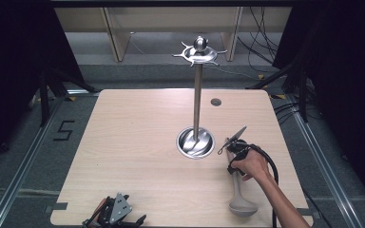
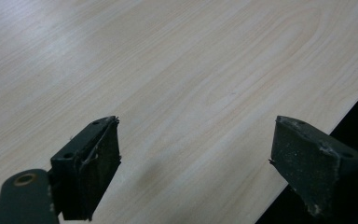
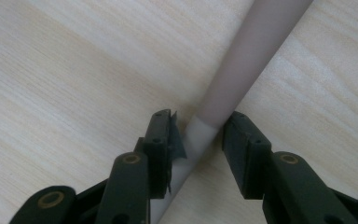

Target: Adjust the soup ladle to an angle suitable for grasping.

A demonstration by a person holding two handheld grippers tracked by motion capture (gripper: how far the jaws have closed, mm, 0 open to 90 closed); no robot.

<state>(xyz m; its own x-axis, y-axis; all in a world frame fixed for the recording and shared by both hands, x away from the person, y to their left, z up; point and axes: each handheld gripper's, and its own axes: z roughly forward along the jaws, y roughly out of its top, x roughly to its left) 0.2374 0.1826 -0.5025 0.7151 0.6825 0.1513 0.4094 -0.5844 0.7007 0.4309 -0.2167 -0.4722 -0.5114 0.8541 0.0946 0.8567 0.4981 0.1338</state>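
The grey ladle (image 1: 240,190) lies flat on the table (image 1: 138,156) at its near right side, long axis running from the bowl near the front edge away toward the stand. Its handle (image 3: 242,70) passes between the jaws of the right tool (image 3: 198,140), which flank it closely; whether the pads already press I cannot tell. The left tool (image 2: 196,158) rests open, well apart. The stand's dish (image 1: 196,142), just beside, holds only its pole

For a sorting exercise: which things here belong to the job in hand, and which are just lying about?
In the job:
- grey ladle
- right gripper, fingers around the ladle's handle
- metal hanging stand

Lying about:
- left gripper, open over bare table
- cables behind
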